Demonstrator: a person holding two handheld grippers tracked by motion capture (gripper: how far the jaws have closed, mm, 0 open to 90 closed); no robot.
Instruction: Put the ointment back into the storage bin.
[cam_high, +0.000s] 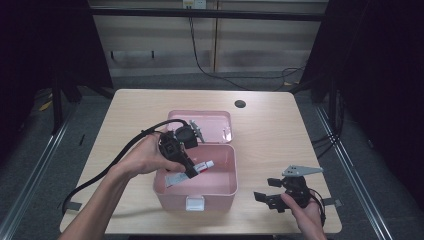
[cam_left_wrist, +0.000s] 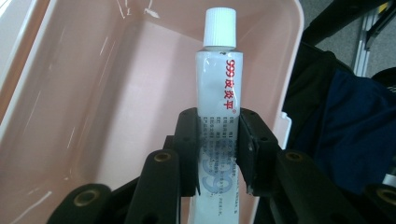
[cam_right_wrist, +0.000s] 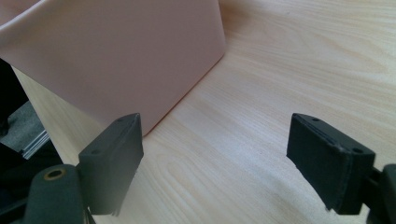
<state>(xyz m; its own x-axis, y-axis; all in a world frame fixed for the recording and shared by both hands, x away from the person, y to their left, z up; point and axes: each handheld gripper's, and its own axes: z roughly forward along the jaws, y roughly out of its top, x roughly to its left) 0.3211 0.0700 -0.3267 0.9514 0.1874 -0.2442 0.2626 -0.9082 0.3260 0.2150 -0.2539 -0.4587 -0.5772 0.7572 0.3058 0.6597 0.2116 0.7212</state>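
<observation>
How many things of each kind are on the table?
Pink box: 1
White tube: 1
Grey packet in the box: 1
Grippers, left gripper and right gripper: 2
Total: 5

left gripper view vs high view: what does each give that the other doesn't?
Left gripper view alone: the red print on the white tube, its ribbed cap, and the two black pads closed against the tube's sides. High view alone: the wooden table, the pink box's open lid, the flat packet lying inside the box, and the right gripper resting open on the table beside the box. Both: the left gripper shut on the tube over the open pink box.
</observation>
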